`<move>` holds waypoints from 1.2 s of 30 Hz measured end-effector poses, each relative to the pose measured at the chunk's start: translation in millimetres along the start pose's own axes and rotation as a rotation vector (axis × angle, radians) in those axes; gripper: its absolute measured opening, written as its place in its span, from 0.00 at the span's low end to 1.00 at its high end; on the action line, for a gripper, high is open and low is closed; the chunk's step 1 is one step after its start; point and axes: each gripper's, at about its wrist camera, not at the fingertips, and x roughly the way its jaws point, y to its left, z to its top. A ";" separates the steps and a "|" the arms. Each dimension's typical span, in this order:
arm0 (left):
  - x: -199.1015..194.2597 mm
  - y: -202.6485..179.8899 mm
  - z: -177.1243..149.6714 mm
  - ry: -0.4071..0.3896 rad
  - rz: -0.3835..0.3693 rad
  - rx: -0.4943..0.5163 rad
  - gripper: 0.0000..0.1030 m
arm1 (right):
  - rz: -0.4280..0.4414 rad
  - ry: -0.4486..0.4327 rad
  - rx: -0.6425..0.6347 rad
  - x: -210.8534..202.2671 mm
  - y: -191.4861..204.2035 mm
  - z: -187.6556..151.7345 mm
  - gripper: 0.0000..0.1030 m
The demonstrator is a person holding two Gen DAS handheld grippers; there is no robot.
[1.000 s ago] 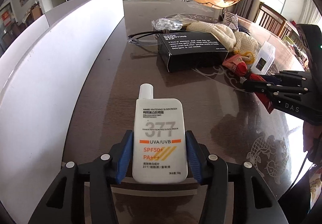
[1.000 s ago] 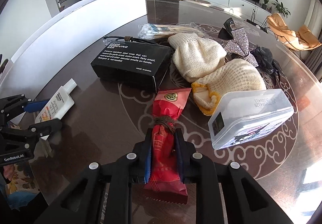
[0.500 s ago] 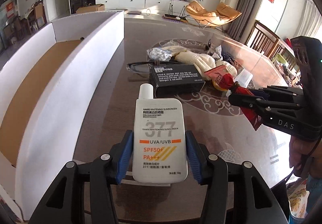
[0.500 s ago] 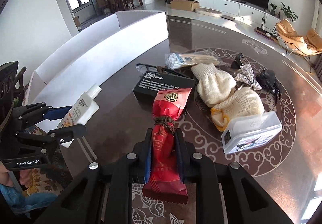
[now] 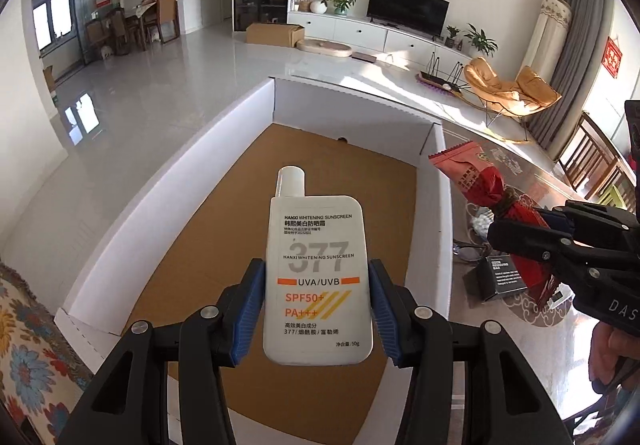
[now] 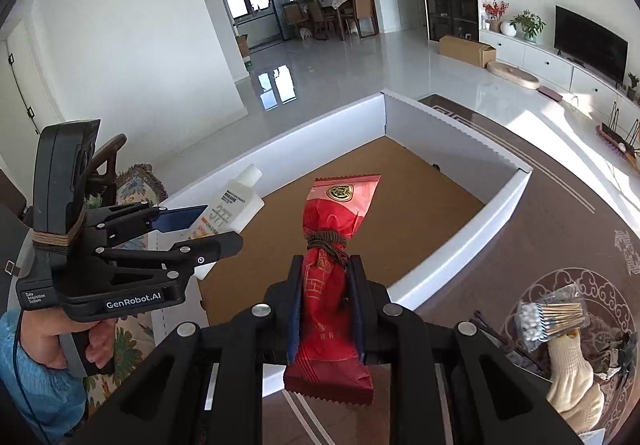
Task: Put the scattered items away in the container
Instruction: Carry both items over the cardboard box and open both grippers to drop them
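Observation:
My left gripper (image 5: 316, 273) is shut on a white sunscreen bottle (image 5: 316, 261) and holds it in the air above the white cardboard box (image 5: 192, 153) with a brown floor. My right gripper (image 6: 323, 265) is shut on a red snack packet (image 6: 326, 269) and holds it over the same box (image 6: 504, 201). The left gripper with the bottle (image 6: 228, 213) shows at the left of the right wrist view. The right gripper with the packet (image 5: 488, 197) shows at the right of the left wrist view, near the box's right wall.
On the dark patterned table (image 6: 560, 229) right of the box lie a bag of cotton swabs (image 6: 548, 319), a cream knitted glove (image 6: 572, 373), a black carton (image 5: 504, 277) and glasses (image 5: 464, 249). A floral cushion (image 5: 28, 349) lies left of the box.
Both grippers have risen and swung left from the table to above the box, each still holding its item. The box's inside has come into full view.

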 end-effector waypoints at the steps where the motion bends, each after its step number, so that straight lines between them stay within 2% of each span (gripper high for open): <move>1: 8.9 9.7 -0.2 0.020 0.004 -0.014 0.49 | 0.011 0.026 0.007 19.8 4.1 4.8 0.20; 5: 40.2 40.2 -6.0 0.091 0.018 -0.057 0.49 | 0.001 0.133 0.002 87.0 17.0 12.6 0.20; 9: 65.1 56.4 -14.0 0.180 0.028 -0.078 0.49 | -0.009 0.215 -0.020 131.0 27.4 14.3 0.22; 10: 70.4 58.0 -16.8 0.208 0.035 -0.080 0.50 | -0.015 0.229 -0.018 139.1 27.0 13.6 0.26; 11: 74.6 59.6 -19.1 0.225 0.049 -0.078 0.52 | -0.029 0.240 -0.020 145.0 28.1 12.9 0.45; 13: 78.8 60.7 -21.6 0.234 0.083 -0.071 0.60 | -0.036 0.237 -0.035 151.4 28.1 11.3 0.64; 14: 79.0 61.5 -22.6 0.229 0.089 -0.071 0.67 | -0.035 0.234 -0.042 153.2 28.2 11.3 0.64; 17: 76.3 63.9 -23.7 0.204 0.097 -0.085 0.71 | -0.041 0.228 -0.030 151.4 21.9 10.1 0.64; 21: 63.5 50.1 -20.6 0.152 0.097 -0.060 0.71 | -0.048 0.180 0.003 126.3 11.8 7.6 0.64; 26: 26.0 -0.3 -13.8 0.041 0.051 0.003 0.71 | -0.078 0.085 0.051 70.3 -13.8 -8.4 0.64; 29: -2.4 -47.4 -17.4 -0.033 -0.027 0.052 0.71 | -0.129 0.012 0.067 20.5 -36.5 -32.9 0.64; 32: -23.0 -102.7 -33.1 -0.079 -0.135 0.105 0.73 | -0.200 -0.043 0.091 -31.0 -67.6 -74.3 0.65; 36: -19.3 -180.7 -73.2 -0.052 -0.327 0.148 0.74 | -0.394 -0.075 0.133 -88.6 -109.0 -154.6 0.66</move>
